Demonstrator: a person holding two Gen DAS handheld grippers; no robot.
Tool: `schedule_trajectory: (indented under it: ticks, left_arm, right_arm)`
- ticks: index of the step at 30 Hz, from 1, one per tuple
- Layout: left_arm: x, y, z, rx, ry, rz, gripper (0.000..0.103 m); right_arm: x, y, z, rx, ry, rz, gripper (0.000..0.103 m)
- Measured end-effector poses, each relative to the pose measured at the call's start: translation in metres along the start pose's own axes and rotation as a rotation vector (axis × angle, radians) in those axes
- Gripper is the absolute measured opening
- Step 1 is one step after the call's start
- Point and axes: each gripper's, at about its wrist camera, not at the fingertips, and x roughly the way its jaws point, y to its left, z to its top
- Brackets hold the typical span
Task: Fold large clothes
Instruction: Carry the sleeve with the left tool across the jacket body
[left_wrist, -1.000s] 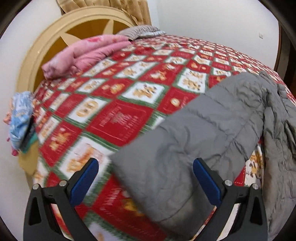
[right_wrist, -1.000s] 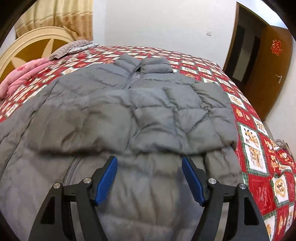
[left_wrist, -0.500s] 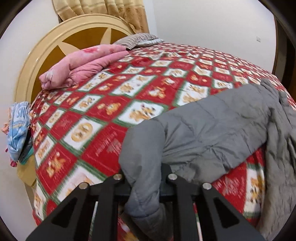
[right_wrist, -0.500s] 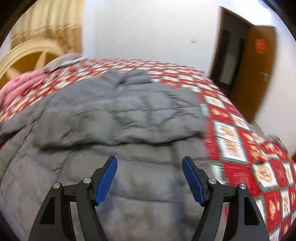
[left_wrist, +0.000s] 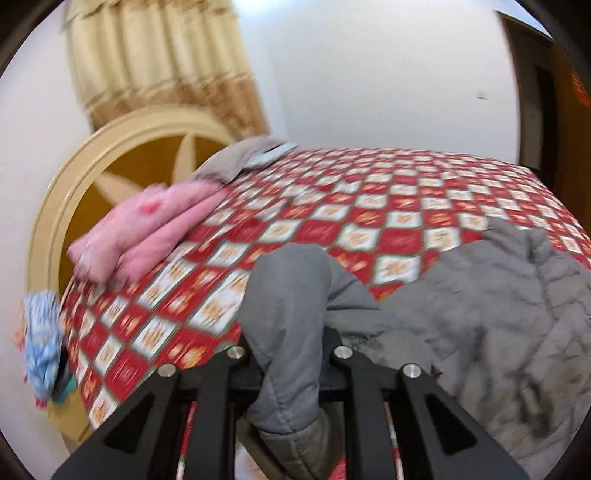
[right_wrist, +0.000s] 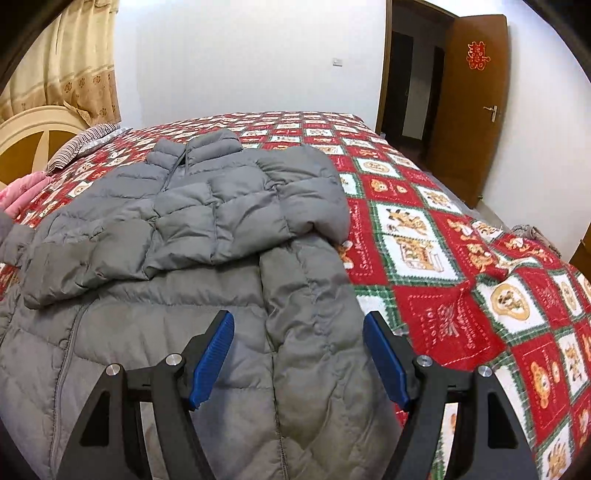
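Matt quilted jacket (right_wrist: 229, 221); woven cloth bedspread (right_wrist: 443, 258).

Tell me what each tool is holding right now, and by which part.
The left tool is shut on the grey puffer jacket, gripping its sleeve near the cuff end. The right tool is open, holding nothing.

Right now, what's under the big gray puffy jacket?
The gray puffer jacket lies on the red patterned quilt, which shows all around it. One sleeve is folded on top. Whatever sits directly beneath the jacket is covered, so I cannot see it.
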Motion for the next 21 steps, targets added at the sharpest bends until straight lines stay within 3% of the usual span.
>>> schedule_trajectory:
  ticks: [7, 13, 18, 21]
  left_arm:
    - [-0.033, -0.122, 0.018, 0.149, -0.077, -0.158, 0.016]
    - [-0.070, -0.226, 0.009, 0.299, -0.135, -0.305, 0.016]
    - [-0.074, -0.280, -0.007, 0.380, -0.124, -0.357, 0.016]
    - [-0.065, -0.300, -0.016, 0.400, -0.105, -0.341, 0.027]
  right_arm:
    - [0.007, -0.006, -0.009, 0.046, 0.022, 0.027, 0.073]
    - [0.012, -0.008, -0.013, 0.077, 0.051, 0.043, 0.076]
    - [0.012, -0.007, -0.016, 0.080, 0.051, 0.034, 0.077]
    - [0.011, -0.007, -0.018, 0.081, 0.045, 0.032, 0.078]
